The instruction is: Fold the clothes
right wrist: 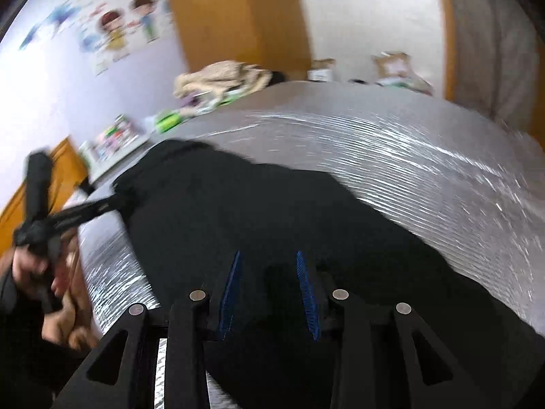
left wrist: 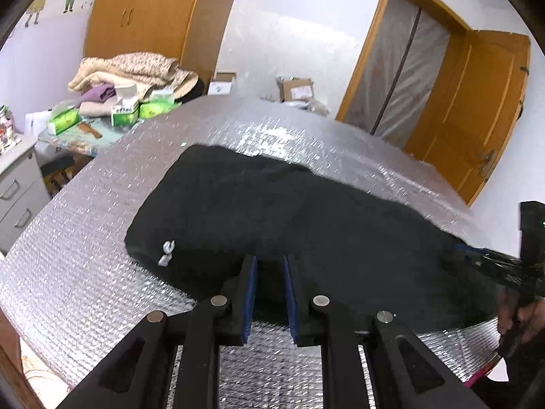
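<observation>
garment (left wrist: 272, 211): black cloth, matt, soft, w/ small silvery print near one edge
table cover (left wrist: 85, 204): silver foil, bubble-textured, glossy
left gripper (left wrist: 269, 262): matt black plastic arms, ribbed blue pads, shiny metal pins
right gripper (right wrist: 269, 262): same build, blurred
wardrobe (left wrist: 143, 10): orange wood, smooth, semi-gloss
blanket (left wrist: 136, 68): beige, fuzzy cloth
boxes (left wrist: 126, 109): green/white paper card
</observation>
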